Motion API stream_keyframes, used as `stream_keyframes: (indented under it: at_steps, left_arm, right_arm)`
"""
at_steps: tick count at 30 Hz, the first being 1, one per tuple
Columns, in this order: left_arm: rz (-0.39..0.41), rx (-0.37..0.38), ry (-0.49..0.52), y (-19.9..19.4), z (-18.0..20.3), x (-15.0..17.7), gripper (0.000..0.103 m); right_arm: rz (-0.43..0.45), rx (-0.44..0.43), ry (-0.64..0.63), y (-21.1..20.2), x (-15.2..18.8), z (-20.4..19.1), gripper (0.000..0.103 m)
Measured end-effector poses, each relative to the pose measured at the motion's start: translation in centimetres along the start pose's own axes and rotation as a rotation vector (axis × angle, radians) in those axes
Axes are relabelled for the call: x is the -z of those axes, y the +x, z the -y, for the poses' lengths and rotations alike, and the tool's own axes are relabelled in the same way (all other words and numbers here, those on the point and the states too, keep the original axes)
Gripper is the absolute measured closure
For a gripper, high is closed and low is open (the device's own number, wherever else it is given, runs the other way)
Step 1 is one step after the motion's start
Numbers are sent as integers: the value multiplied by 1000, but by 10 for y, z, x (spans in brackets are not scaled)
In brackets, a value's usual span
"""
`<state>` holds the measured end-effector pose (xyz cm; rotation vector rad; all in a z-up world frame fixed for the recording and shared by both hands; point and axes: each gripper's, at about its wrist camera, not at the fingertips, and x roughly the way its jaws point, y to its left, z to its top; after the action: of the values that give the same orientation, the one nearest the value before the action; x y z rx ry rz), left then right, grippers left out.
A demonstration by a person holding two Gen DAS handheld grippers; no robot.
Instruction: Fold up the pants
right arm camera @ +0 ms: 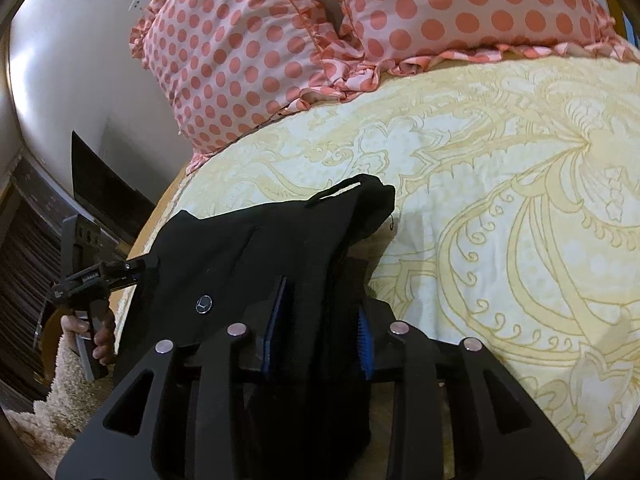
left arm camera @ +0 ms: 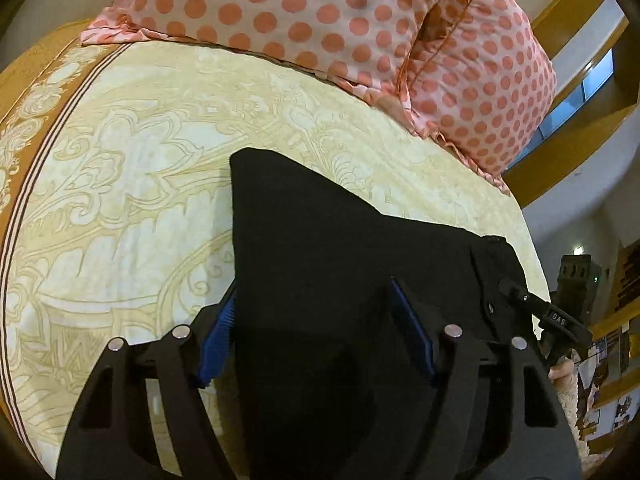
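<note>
The black pants (left arm camera: 340, 248) run toward 12 o'clock across the bed (left arm camera: 140, 184); left gripper (left arm camera: 320, 336) jaws spread around them, right gripper (right arm camera: 322, 320) pinching them.

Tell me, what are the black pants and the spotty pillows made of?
The black pants look like soft matte woven cloth, perhaps cotton: no shine, limp folds, a metal button. The spotty pillows look like thin, smooth printed fabric with ruffled edges; the exact fibre can't be told.
</note>
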<state>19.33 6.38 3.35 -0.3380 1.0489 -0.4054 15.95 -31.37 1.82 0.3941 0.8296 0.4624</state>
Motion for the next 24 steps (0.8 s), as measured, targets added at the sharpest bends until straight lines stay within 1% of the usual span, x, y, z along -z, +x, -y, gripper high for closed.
stream_keyframes:
  at_steps: [2, 3, 4, 5, 6, 7, 9, 11, 13, 16, 19, 24]
  left_arm:
    - [3, -12, 5, 0, 1, 1, 38]
    - [6, -18, 8, 0, 1, 2, 43]
    - [10, -23, 11, -1, 2, 3, 52]
    - [19, -29, 15, -3, 2, 4, 57]
    - [25, -30, 18, -5, 3, 4, 65]
    - [32, -31, 22, -7, 5, 5, 71]
    - [43, -27, 34, -10, 8, 5, 76]
    - [50, -31, 40, -11, 10, 5, 81]
    - [61, -32, 48, -13, 14, 5, 87]
    - [74, -39, 81, -19, 23, 2, 90]
    - [81, -41, 95, -22, 28, -5, 91]
    - [100, -39, 75, -20, 28, -32, 91]
  right_arm:
    - [1, -7, 1, 1, 0, 1, 70]
    - [4, -9, -4, 1, 1, 0, 70]
    - [8, -13, -15, 0, 2, -2, 70]
    - [13, -16, -28, -1, 2, -4, 72]
    - [21, -20, -54, -3, 3, -9, 75]
    - [26, -21, -67, -5, 3, -11, 76]
    - [26, -11, -83, -4, 3, -13, 77]
    - [31, -22, -71, -4, 3, -10, 79]
    - [45, -28, -74, -8, 3, -12, 82]
    - [66, -28, -108, -16, -5, -23, 84]
    - [79, -25, -145, -20, -15, -32, 85]
    - [91, 16, -196, -13, -44, -40, 85]
